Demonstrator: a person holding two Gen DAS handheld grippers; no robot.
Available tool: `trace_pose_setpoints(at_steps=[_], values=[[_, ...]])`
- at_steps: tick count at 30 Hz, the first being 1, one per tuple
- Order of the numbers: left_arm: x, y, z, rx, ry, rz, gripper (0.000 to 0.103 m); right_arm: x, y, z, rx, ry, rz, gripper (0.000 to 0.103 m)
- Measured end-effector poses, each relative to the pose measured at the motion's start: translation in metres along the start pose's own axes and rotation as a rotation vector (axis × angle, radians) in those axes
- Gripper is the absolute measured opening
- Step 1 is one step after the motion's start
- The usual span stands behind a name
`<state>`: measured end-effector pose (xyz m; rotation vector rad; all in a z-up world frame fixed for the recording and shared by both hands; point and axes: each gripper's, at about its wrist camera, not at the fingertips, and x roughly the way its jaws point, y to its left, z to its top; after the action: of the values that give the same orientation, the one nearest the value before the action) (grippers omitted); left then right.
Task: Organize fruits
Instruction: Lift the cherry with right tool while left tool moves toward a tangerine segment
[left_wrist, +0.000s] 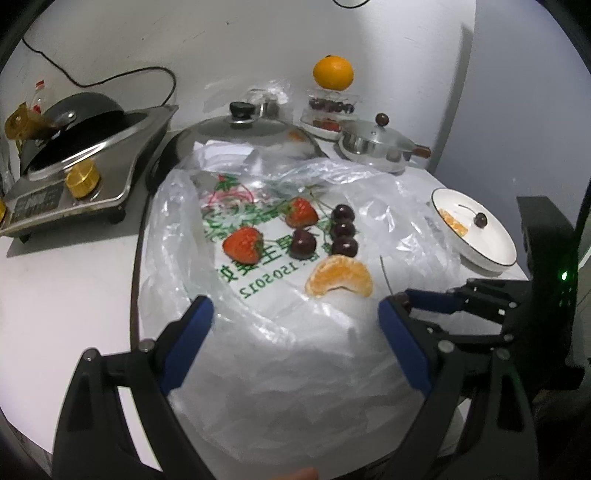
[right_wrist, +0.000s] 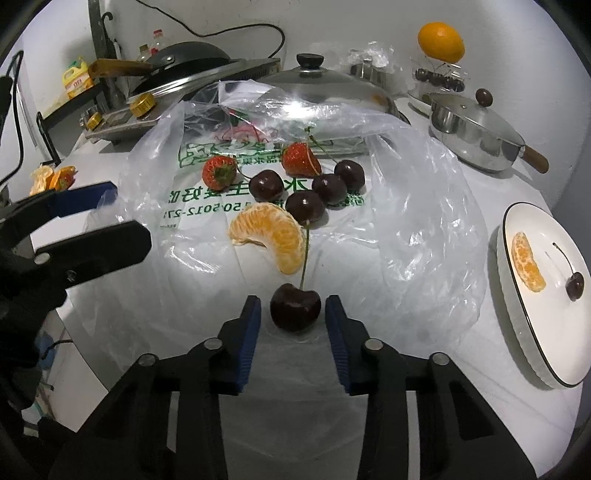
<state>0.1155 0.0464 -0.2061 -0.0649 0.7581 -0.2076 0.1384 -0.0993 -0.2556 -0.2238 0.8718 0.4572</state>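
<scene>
Left gripper (left_wrist: 295, 314) spread wide, empty, hovering over plastic bag (right_wrist: 406, 229). On bag: two strawberries (right_wrist: 220, 171), orange wedge (right_wrist: 275, 236), four cherries (right_wrist: 304, 206) clustered. Right gripper (right_wrist: 294, 309) straddling stemmed cherry (right_wrist: 294, 311) near bag's front, narrow gaps at both pads, not yet pinching. Far right: white plate (right_wrist: 535, 343) holding wedge and cherry.

The right tool (right_wrist: 294, 308) hung low over the clear plastic bag (right_wrist: 406, 221) on the surface (right_wrist: 498, 406), its blue pads (right_wrist: 249, 339) flanking a dark cherry (right_wrist: 295, 312) with a narrow gap on each side. Beyond it lay a tangerine piece (right_wrist: 271, 236), four more cherries (right_wrist: 314, 188) and two strawberries (right_wrist: 299, 159). A white plate (right_wrist: 517, 332) at right held a tangerine segment (right_wrist: 528, 266) and a stemmed cherry (right_wrist: 575, 285).
</scene>
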Motion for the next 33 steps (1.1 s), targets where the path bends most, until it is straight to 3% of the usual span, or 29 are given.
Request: trace_pose_setpoints(at_steps=[17, 33], values=[[0.017, -0.028, 0.022, 0.034, 0.017, 0.027, 0.092, -0.029, -0.033, 0.015, 0.011, -0.106, 0.021, 0.03], [0.045, -0.058, 0.045, 0.1, 0.015, 0.022, 0.092, -0.035, -0.072, 0.022, 0.043, -0.15, 0.024, 0.029]])
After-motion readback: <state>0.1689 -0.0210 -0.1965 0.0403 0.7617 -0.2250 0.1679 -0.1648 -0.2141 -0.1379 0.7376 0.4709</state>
